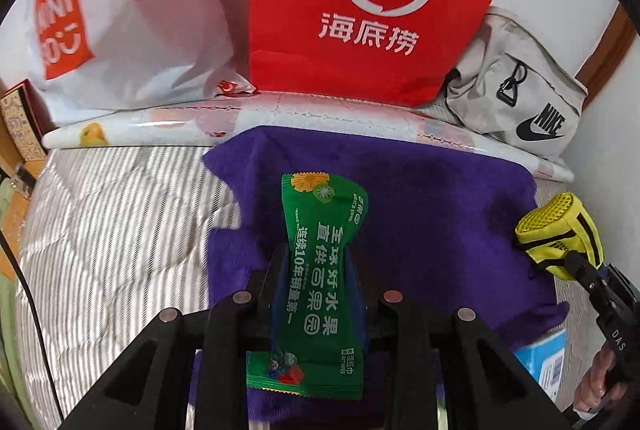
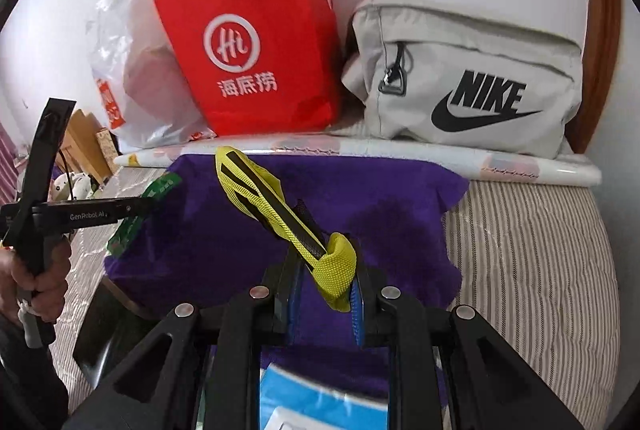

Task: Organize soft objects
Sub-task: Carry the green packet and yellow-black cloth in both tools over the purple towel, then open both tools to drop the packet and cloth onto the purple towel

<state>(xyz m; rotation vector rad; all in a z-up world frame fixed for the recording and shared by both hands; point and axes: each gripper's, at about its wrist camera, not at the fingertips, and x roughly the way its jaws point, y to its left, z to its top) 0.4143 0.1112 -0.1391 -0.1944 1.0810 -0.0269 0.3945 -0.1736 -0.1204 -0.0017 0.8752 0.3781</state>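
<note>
While both hands hover over the bed, the left gripper [image 1: 320,270] pinches a green wet-wipes packet [image 1: 320,270] around its middle, jaws drawn narrow, the packet's crimped ends sticking out ahead of and behind the fingers. The right gripper [image 2: 326,284] clamps a small yellow mesh pouch [image 2: 280,214] by its near end, most of the pouch jutting forward past the fingertips. Beneath both sets of fingers lies a purple towel [image 2: 248,230] spread on the striped bedcover [image 2: 532,250]; beyond the tips stand a red paper bag [image 2: 248,58] and a grey Nike bag [image 2: 472,78] against the wall. The carrying step appears under way, both items held clear of the towel. Next, each piece likely needs lowering to its spot, then a gentle release so the soft goods do not spring or roll.
</note>
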